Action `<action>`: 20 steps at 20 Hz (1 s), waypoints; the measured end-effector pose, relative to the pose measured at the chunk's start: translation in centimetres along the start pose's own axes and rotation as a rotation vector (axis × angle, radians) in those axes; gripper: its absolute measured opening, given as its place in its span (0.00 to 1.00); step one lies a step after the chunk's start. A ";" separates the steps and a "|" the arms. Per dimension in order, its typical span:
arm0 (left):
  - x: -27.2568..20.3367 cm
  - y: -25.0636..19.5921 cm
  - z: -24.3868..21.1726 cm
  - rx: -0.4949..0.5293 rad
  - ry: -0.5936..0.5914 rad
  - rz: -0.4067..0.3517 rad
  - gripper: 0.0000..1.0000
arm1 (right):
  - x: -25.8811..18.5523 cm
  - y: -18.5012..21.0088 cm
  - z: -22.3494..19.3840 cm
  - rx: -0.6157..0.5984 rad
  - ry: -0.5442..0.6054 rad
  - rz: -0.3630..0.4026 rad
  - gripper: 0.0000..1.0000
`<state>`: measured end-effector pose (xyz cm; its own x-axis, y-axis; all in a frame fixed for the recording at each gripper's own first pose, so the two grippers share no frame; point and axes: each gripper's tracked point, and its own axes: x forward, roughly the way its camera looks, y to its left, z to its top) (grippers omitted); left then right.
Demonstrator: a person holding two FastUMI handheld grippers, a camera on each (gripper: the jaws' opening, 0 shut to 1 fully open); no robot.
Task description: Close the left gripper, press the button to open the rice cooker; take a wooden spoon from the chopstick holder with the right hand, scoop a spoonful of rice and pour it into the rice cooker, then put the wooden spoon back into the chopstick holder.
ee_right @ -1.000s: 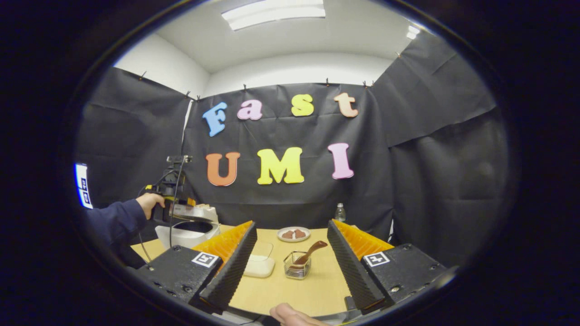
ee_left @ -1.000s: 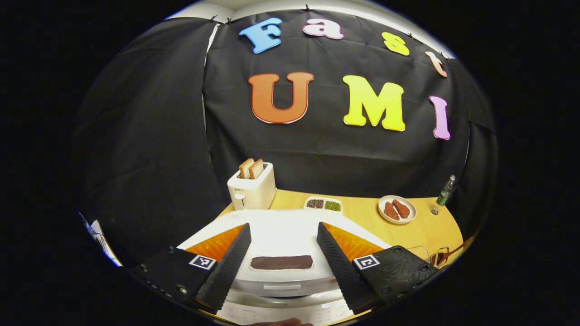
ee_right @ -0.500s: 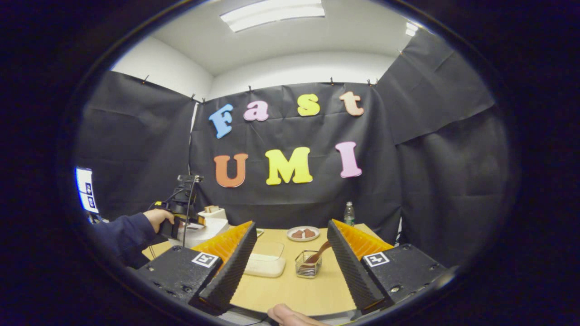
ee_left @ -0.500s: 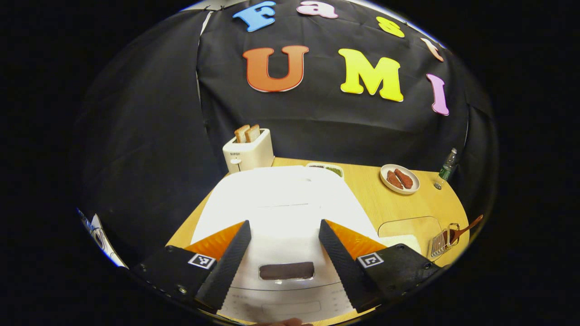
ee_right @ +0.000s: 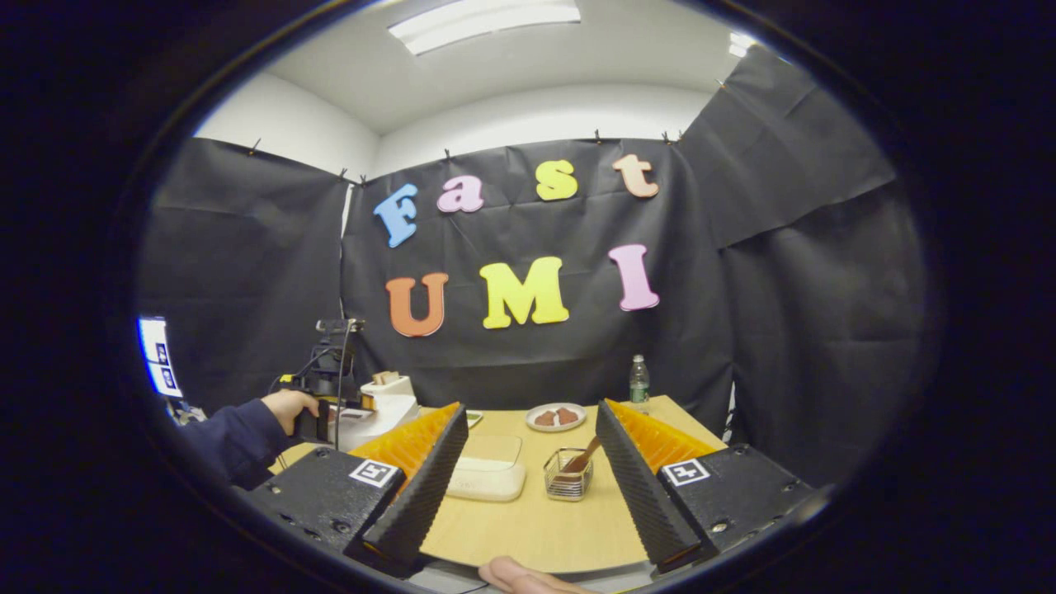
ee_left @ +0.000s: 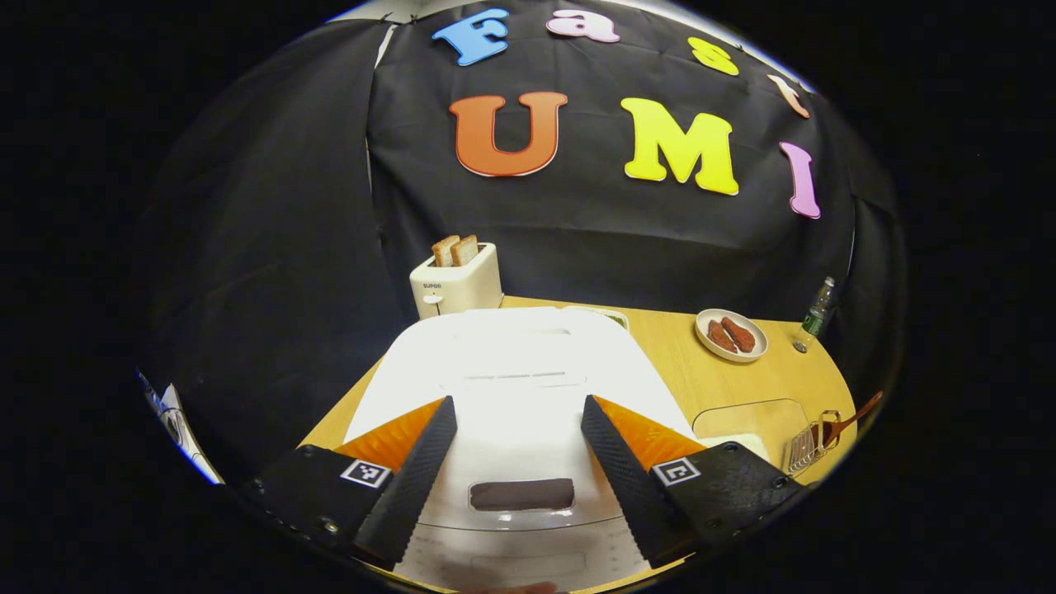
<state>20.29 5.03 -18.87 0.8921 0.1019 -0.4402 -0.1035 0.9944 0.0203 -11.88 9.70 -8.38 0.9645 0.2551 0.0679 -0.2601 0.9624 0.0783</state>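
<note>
The white rice cooker (ee_left: 511, 363) stands with its lid down, a dark panel (ee_left: 521, 493) near its front edge. My left gripper (ee_left: 516, 404) hovers open just above the lid, one finger on either side. At the right table edge a wire chopstick holder (ee_left: 802, 447) holds the wooden spoon (ee_left: 850, 415), next to a clear rice container (ee_left: 747, 417). My right gripper (ee_right: 530, 408) is open and holds nothing, well short of the chopstick holder (ee_right: 568, 485), spoon (ee_right: 582, 456) and rice container (ee_right: 491, 474). A hand (ee_right: 285, 406) holds the left gripper over the cooker (ee_right: 375, 412).
A white toaster (ee_left: 456, 282) with two bread slices stands behind the cooker. A plate (ee_left: 731, 334) of brown food and a bottle (ee_left: 817, 305) sit at the back right. A small divided dish (ee_left: 609, 314) peeks from behind the lid. The wooden table (ee_right: 536, 528) lies ahead.
The cooker lid, raised a second ago, has come down flat, and my left gripper lowered with it. My right gripper shifted slightly and stayed open.
</note>
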 end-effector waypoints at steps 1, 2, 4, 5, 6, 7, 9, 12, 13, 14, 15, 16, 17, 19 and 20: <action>0.2 0.1 0.1 -0.008 -0.015 0.000 1.00 | -0.1 -0.1 -0.2 0.001 0.001 0.000 0.99; 0.4 0.0 0.3 -0.012 -0.025 0.001 1.00 | 0.0 -0.3 -0.2 0.004 0.001 -0.002 1.00; 0.2 0.0 0.1 -0.012 -0.030 0.001 1.00 | 0.2 -0.3 -0.4 0.009 0.007 -0.004 0.99; 0.4 0.0 0.2 -0.011 -0.039 0.003 1.00 | 0.5 -0.3 -0.5 0.013 0.012 -0.006 1.00; 0.2 0.0 0.4 -0.007 -0.061 0.003 0.99 | 0.6 -0.4 -0.5 0.017 0.015 -0.006 1.00; 0.1 0.0 0.4 -0.002 -0.070 -0.001 0.97 | 0.7 -0.4 -0.5 0.018 0.016 -0.008 1.00; -0.2 -0.1 0.4 -0.005 -0.089 -0.002 0.95 | 0.7 -0.6 -0.5 0.017 0.015 -0.010 1.00; -0.7 -0.4 0.0 -0.008 -0.119 -0.010 0.94 | 0.9 -0.5 -0.6 0.012 0.016 -0.010 1.00; -1.1 -0.4 0.0 -0.014 -0.121 -0.012 0.95 | 1.0 -0.6 -0.8 0.012 0.019 -0.012 1.00; -1.7 -0.4 0.0 -0.016 -0.129 -0.018 0.95 | 0.9 -0.8 -0.9 0.013 0.022 -0.014 0.99; -2.4 -0.7 0.3 -0.019 -0.141 -0.025 0.95 | 1.0 -0.8 -0.9 0.015 0.025 -0.016 0.99; -3.2 -0.6 0.9 -0.010 -0.169 -0.019 0.95 | 1.0 -0.9 -1.1 0.017 0.028 -0.020 0.99; -4.2 -0.3 1.2 -0.001 -0.189 -0.008 0.95 | 1.2 -0.9 -1.2 0.019 0.031 -0.023 1.00; -6.5 -0.4 1.5 0.001 -0.219 0.007 0.95 | 1.5 -1.0 -1.3 0.023 0.033 -0.030 1.00; -7.8 -0.8 1.6 -0.006 -0.234 0.002 0.95 | 1.4 -1.0 -1.3 0.022 0.034 -0.035 1.00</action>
<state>14.11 3.44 -14.03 0.9695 0.1079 -0.2202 -0.1072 0.9941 0.0150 -10.21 9.17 -9.66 0.9740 0.2245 0.0307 -0.2265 0.9687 0.1021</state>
